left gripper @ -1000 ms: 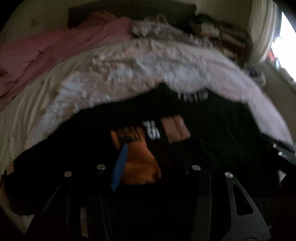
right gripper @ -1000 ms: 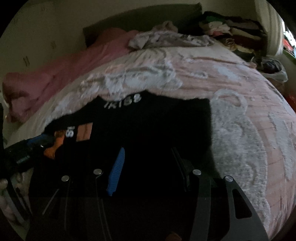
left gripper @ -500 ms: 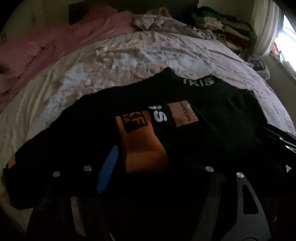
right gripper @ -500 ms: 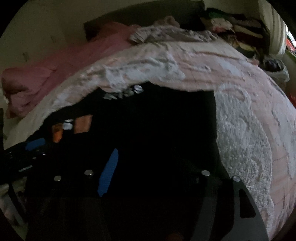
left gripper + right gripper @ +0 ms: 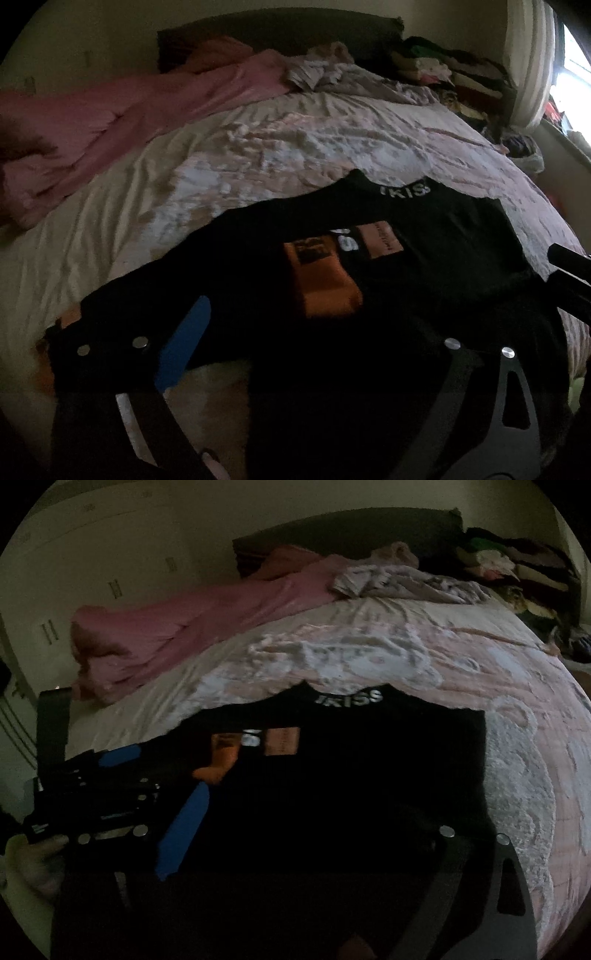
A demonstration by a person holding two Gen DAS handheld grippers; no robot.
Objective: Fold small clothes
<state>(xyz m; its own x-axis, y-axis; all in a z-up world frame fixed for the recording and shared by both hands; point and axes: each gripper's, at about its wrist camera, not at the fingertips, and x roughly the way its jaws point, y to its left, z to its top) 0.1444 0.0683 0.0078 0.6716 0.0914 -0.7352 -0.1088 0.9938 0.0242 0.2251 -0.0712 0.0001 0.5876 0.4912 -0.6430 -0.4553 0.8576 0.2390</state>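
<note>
A black garment (image 5: 443,240) with orange patches and a white-lettered collar lies spread on the bed; it also shows in the right wrist view (image 5: 369,760). My left gripper (image 5: 306,332) is open, its blue-padded finger (image 5: 181,347) over the garment's near left edge. My right gripper (image 5: 314,827) is open above the garment's near part, blue pad (image 5: 183,834) at left. The left gripper (image 5: 92,786) also shows at the left of the right wrist view. The near hem is lost in darkness.
The bed has a pink-white textured cover (image 5: 295,155). A pink blanket (image 5: 110,122) lies at far left, crumpled pale clothes (image 5: 406,579) near the headboard, and a stack of clothes (image 5: 443,70) at far right. A window (image 5: 569,74) is at right.
Both grippers have drawn back and up from the garment, so more of the bed shows. The jaws stand wider apart than one second ago. The garment lies flatter.
</note>
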